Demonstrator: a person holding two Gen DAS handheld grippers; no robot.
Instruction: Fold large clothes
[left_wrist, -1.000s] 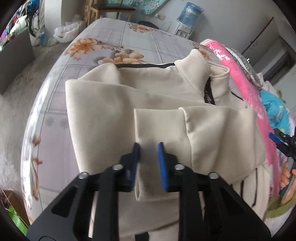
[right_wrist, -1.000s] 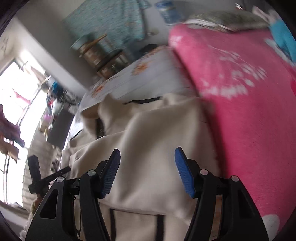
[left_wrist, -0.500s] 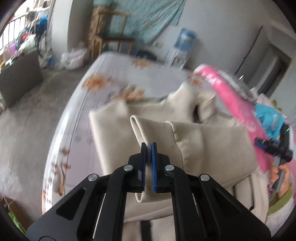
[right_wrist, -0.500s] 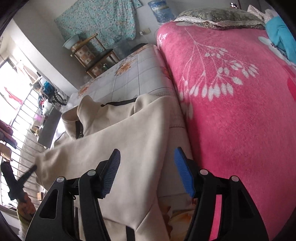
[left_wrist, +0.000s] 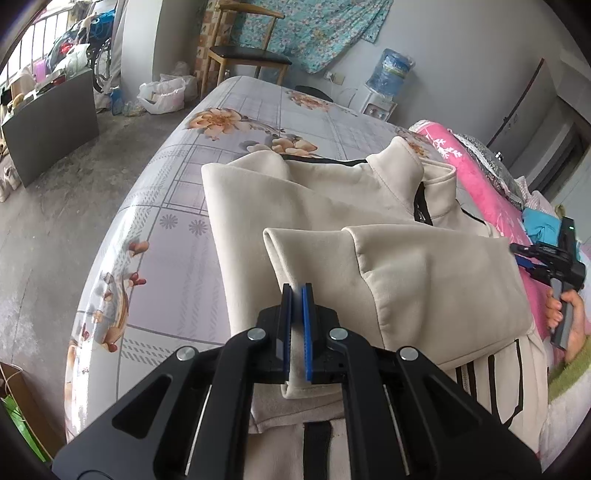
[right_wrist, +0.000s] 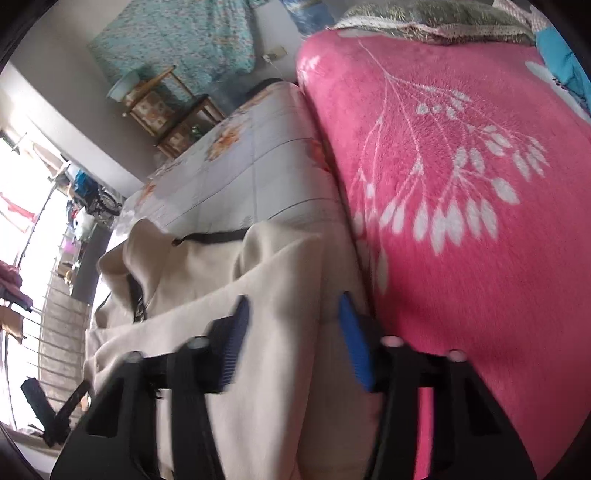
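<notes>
A cream zip jacket (left_wrist: 332, 206) lies spread on the floral bed sheet (left_wrist: 236, 122), collar toward the far end. My left gripper (left_wrist: 296, 291) is shut on the cuff end of its sleeve (left_wrist: 406, 273), which is folded across the chest. In the right wrist view, my right gripper (right_wrist: 293, 299) is low over the jacket's (right_wrist: 258, 369) edge beside the pink blanket (right_wrist: 461, 184). Its jaws are closing, still apart and blurred, with cream fabric between them. The left wrist view shows that right gripper (left_wrist: 532, 258) at the far right, held by a hand (left_wrist: 569, 325).
The pink blanket (left_wrist: 476, 184) runs along the jacket's right side. The bed's left edge drops to a concrete floor (left_wrist: 55, 221). Past the bed's far end stand a wooden chair (left_wrist: 243, 55) and a water dispenser (left_wrist: 391, 70).
My left gripper has shut on the sleeve cuff and drawn back with it. My right gripper has dropped toward the jacket's edge by the pink blanket, and its jaws have narrowed.
</notes>
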